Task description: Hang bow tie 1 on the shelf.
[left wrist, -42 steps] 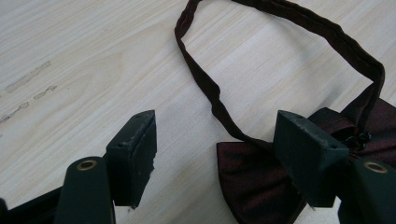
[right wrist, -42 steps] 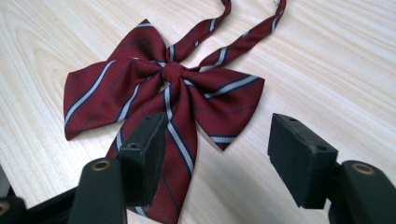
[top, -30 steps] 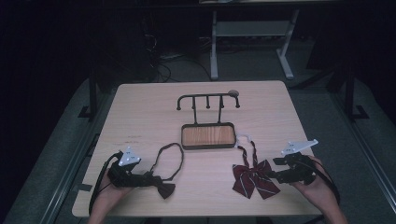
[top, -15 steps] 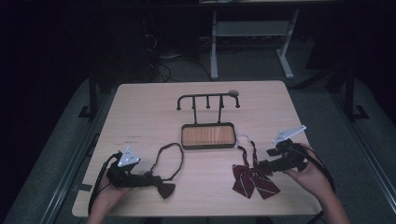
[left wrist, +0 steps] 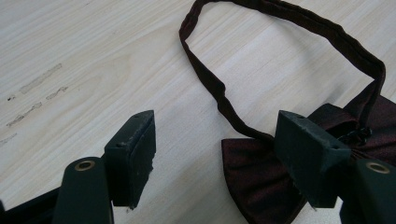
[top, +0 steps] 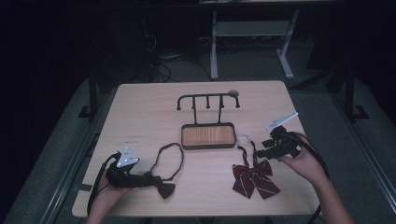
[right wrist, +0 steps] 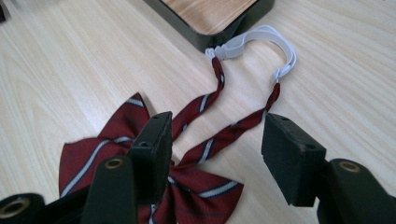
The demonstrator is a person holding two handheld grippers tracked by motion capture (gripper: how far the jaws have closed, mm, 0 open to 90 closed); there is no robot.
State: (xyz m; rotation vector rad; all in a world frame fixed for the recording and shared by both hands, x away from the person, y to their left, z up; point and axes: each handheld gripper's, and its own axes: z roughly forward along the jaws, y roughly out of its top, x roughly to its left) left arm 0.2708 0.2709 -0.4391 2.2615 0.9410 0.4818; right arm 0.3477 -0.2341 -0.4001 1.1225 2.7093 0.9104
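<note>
The right gripper (top: 266,150) holds its fingers (right wrist: 149,154) apart with nothing pinched between them; they have just been closing a little, and in the right gripper view one striped band of the striped bow tie (top: 254,179) runs across the gap below them without touching the pads. This gripper sits tilted above the worktop (top: 140,112), the bow tie's knot just beside it at about 8 o'clock. The tie lies flat near the worktop's near edge, its two striped bands running up toward 12 o'clock to a white elastic loop (right wrist: 261,39) that lies against the near right corner of the wooden tray (top: 208,135).

The left gripper (top: 159,182) also has its fingers (left wrist: 135,149) spread wide and gripping nothing. In the left gripper view the dark bow tie (left wrist: 261,177) lies partly behind the right-hand finger, while the other finger stands over bare wood. In the high view this tie rests at the gripper's tip, near the worktop's near edge at 7 o'clock from the tray, and its dark neck band (top: 170,158) curves out in an open loop toward 12 o'clock.

Behind the tray, at 12 o'clock, stands a black rack (top: 208,100) with a row of short pegs.
</note>
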